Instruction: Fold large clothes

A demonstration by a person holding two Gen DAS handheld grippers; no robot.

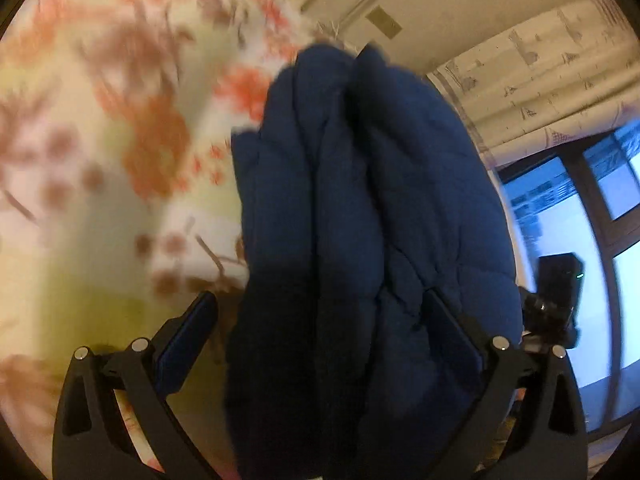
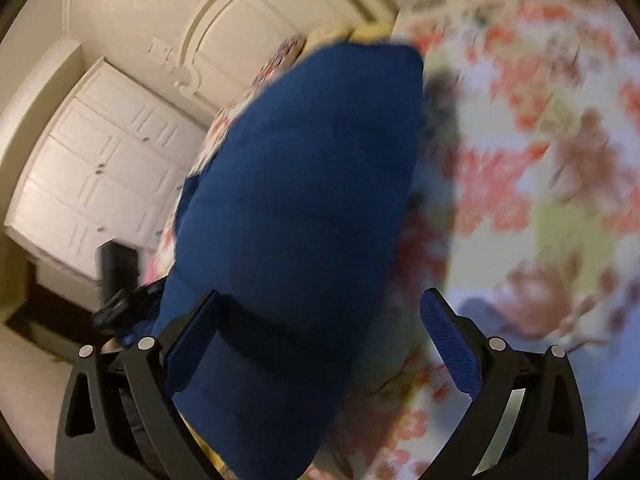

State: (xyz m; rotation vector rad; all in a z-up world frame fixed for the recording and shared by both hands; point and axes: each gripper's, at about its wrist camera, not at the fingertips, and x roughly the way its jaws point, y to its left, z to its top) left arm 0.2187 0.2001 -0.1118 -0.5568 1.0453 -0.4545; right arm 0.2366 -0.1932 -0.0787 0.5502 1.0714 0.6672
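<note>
Right wrist: blue garment between gripper fingers.

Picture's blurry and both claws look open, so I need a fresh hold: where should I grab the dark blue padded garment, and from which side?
Take the dark blue padded garment by its far, narrow folded end, coming straight forward along the bundle over the floral bedspread. There it tapers thin enough for a claw; nearer the camera it bulges too thick.
</note>
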